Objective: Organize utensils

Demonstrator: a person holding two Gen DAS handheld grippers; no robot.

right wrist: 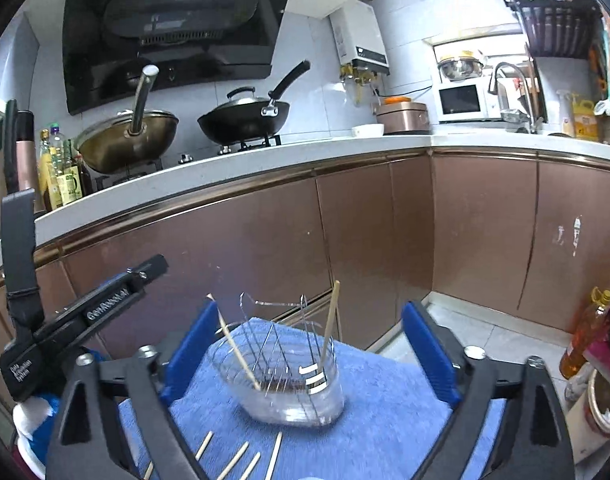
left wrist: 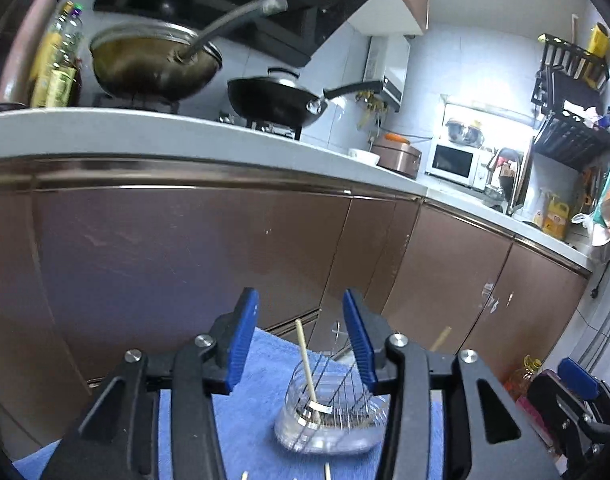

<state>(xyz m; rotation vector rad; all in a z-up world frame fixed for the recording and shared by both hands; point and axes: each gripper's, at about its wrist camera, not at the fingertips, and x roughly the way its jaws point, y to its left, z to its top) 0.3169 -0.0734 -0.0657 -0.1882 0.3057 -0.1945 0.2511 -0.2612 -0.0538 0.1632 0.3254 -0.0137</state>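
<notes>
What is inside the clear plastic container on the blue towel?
The clear container holds two wooden sticks leaning on its wall and several thin metal skewers. Glare hides what lies at the bottom.

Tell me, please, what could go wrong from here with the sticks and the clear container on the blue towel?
1. The clear container sits on a soft blue towel; a nudge from the right gripper might tip it.
2. The two sticks inside lean outward and could catch a passing finger.
3. The loose sticks lie close together, so one might be missed.

Right gripper point(right wrist: 309, 344) jaws wide apart before clear container point(right wrist: 289, 392) holding chopsticks point(right wrist: 241, 354).
</notes>
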